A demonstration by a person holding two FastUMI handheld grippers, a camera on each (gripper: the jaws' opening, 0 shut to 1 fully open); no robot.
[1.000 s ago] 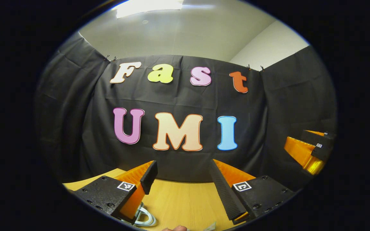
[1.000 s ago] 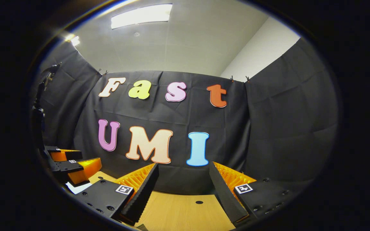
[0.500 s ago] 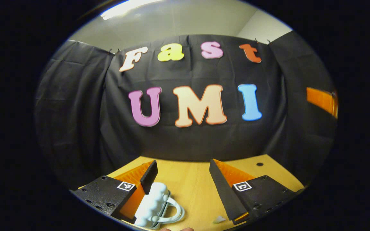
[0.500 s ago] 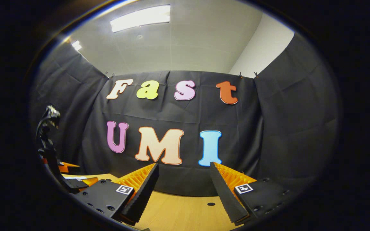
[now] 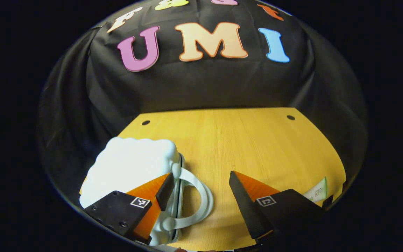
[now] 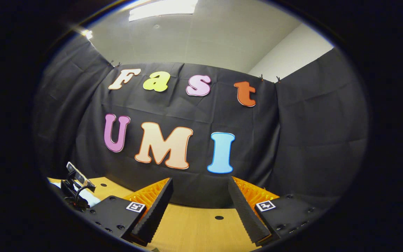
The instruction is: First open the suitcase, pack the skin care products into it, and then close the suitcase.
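The white suitcase [image 5: 131, 168] lies closed at lower left of the left gripper view on the desk [image 5: 243, 140], under the spread left gripper [image 5: 198, 185]. Its puffy shell looks light and smooth, probably slippery; the looped handle [image 5: 198, 203] seems the surest hold. The right gripper [image 6: 199, 192], also spread, holds nothing.

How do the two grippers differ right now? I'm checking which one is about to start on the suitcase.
The left gripper tilts down over the table, beside the white suitcase; the right gripper points level at the booth wall. The left has the suitcase handle between its fingers; the right has nothing. Both are open.
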